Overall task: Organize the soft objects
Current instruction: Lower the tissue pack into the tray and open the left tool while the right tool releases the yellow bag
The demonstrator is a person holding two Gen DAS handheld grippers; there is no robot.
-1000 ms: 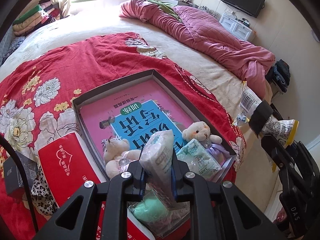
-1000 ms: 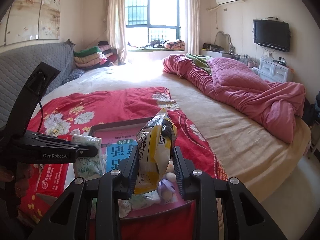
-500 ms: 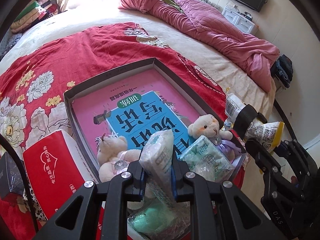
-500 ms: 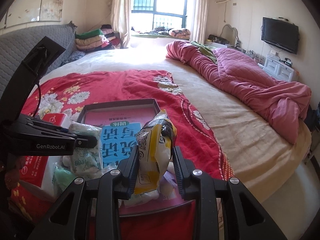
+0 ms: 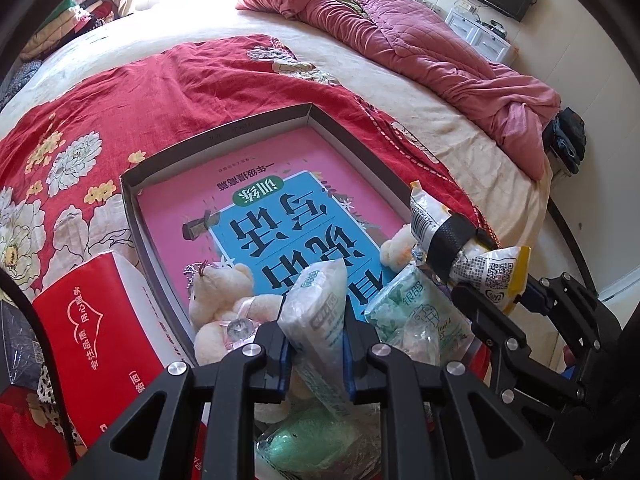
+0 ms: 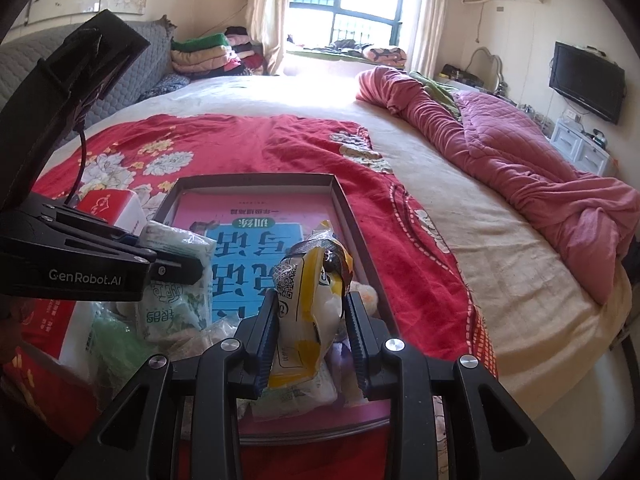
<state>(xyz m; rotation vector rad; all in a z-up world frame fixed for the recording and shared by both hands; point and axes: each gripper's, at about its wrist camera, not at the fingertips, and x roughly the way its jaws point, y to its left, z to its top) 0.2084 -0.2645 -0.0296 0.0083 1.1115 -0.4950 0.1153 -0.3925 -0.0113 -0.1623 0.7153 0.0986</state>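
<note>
My left gripper (image 5: 316, 320) is shut on a white tissue pack (image 5: 320, 312), held over the near end of a shallow grey box (image 5: 224, 130) with a pink and blue book inside. My right gripper (image 6: 310, 308) is shut on a yellow and white snack bag (image 6: 304, 304), also over the box's near end; it shows in the left wrist view (image 5: 472, 256). In the box lie a cream teddy bear (image 5: 224, 300), a second bear (image 5: 396, 248) and a green-printed tissue pack (image 5: 416, 312). A green pack (image 5: 316, 444) lies below my left gripper.
A red tissue box (image 5: 100, 340) stands left of the grey box on the red floral blanket (image 5: 120, 100). A pink quilt (image 5: 420, 40) is heaped at the far right of the bed. The bed edge drops off on the right (image 6: 560, 340).
Both grippers have moved forward and lower over the near end of the box, each still holding its pack. The right gripper has come closer to the left one.
</note>
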